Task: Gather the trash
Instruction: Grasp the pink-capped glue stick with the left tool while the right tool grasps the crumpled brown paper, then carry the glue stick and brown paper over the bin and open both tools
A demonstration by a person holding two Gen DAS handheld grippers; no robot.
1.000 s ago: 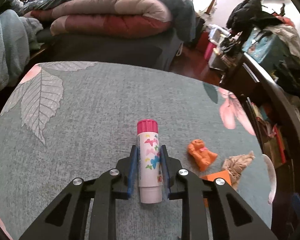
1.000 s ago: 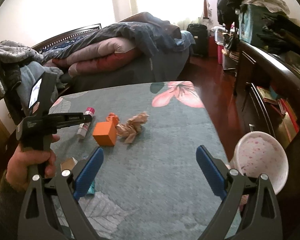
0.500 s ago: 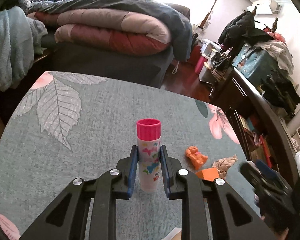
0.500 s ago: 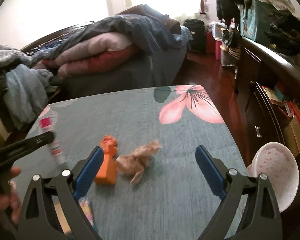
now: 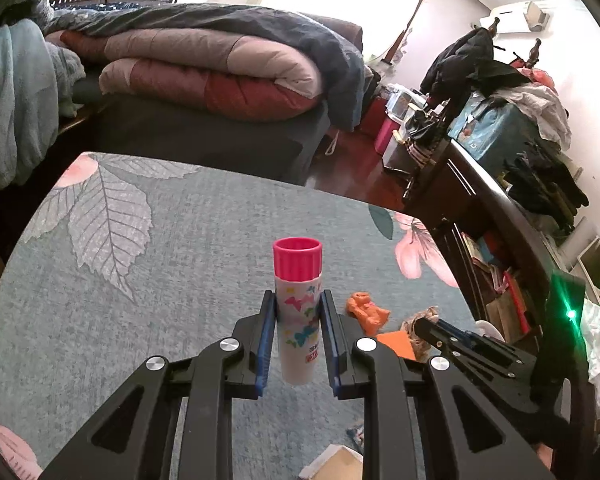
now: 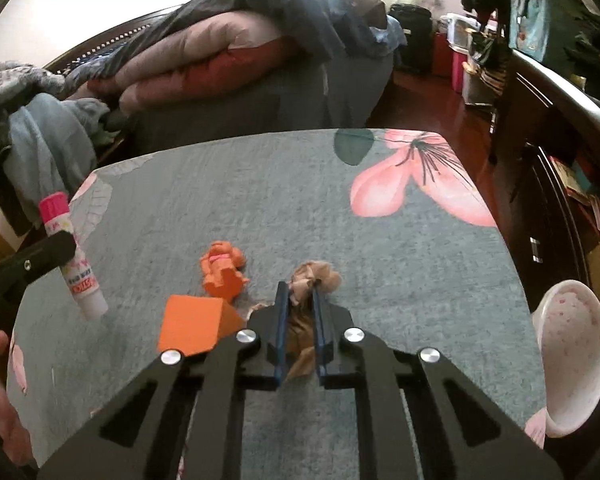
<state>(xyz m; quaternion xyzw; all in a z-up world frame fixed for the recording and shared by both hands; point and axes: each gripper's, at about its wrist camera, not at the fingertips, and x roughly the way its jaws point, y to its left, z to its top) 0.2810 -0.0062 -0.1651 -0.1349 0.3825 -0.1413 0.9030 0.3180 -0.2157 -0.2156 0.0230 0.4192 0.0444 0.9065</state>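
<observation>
My left gripper point(image 5: 296, 308) is shut on a glue stick point(image 5: 298, 304) with a pink cap and butterfly print, held upright above the table; the stick also shows at the left of the right wrist view point(image 6: 70, 252). My right gripper point(image 6: 300, 294) is shut on a crumpled brown paper wad point(image 6: 314, 278) that lies on the grey-green tablecloth point(image 6: 260, 184). The wad also shows in the left wrist view point(image 5: 418, 316), behind my right gripper's fingers point(image 5: 440, 332).
An orange toy figure point(image 6: 222, 270) and an orange box point(image 6: 194, 322) sit just left of the wad. A white speckled bin point(image 6: 572, 354) hangs off the table's right edge. A small cardboard box point(image 5: 334, 462) lies near me. A bed with quilts point(image 5: 204, 64) stands behind.
My left gripper has lifted the glue stick off the table and stood it upright. My right gripper has moved forward and shut on the paper wad.
</observation>
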